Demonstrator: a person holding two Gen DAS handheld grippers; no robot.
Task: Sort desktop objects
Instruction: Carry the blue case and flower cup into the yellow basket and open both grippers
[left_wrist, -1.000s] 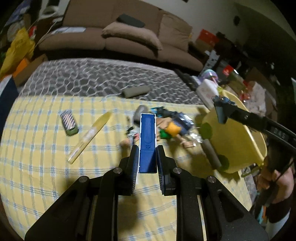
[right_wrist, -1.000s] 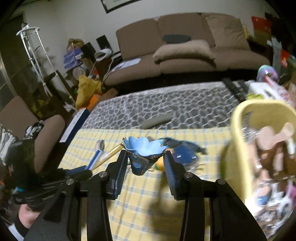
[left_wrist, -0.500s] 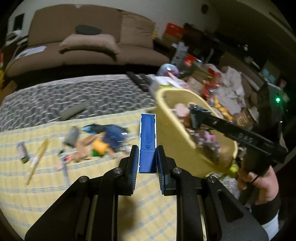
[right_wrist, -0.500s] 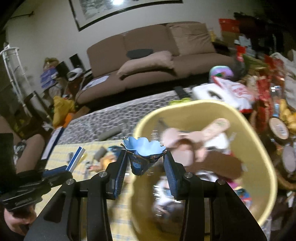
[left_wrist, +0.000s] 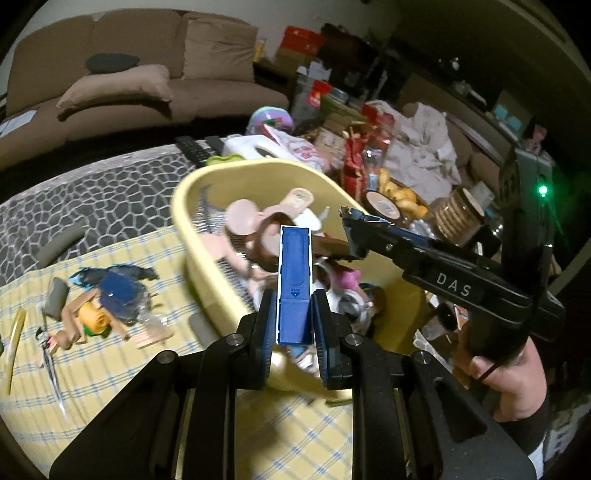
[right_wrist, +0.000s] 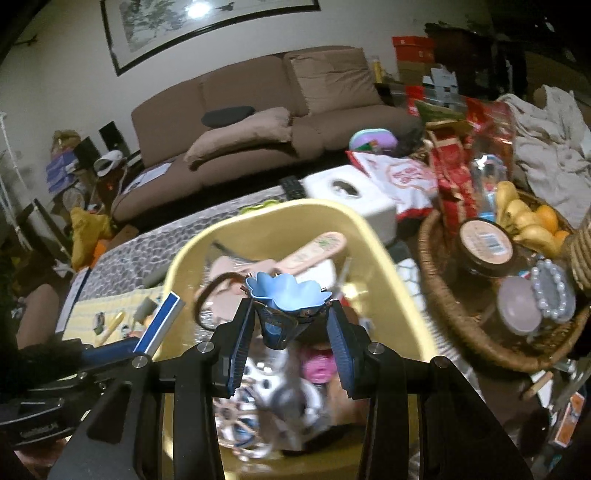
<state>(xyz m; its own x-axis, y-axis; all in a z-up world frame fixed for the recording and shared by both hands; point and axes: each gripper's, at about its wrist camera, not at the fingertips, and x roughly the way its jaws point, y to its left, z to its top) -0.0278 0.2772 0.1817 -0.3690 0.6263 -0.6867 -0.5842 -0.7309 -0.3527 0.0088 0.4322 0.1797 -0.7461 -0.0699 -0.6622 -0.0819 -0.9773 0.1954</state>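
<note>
Two grippers, two finds, one yellow basin: sorting nears the drop.

The left gripper (left_wrist: 294, 326) is clamped on the lower end of a stiff blue case (left_wrist: 294, 286), likely light and slick, best pinched across its flat sides. The right gripper (right_wrist: 291, 332) pinches a soft-looking blue flower-shaped cup (right_wrist: 286, 295) by its dark base. Both hang over the crowded yellow basin (right_wrist: 388, 251), the blue case nearer its rim; a wicker basket (right_wrist: 443, 317) sits just beside it, and loose toys (left_wrist: 103, 306) lie on the checked cloth (left_wrist: 122, 369).
</note>
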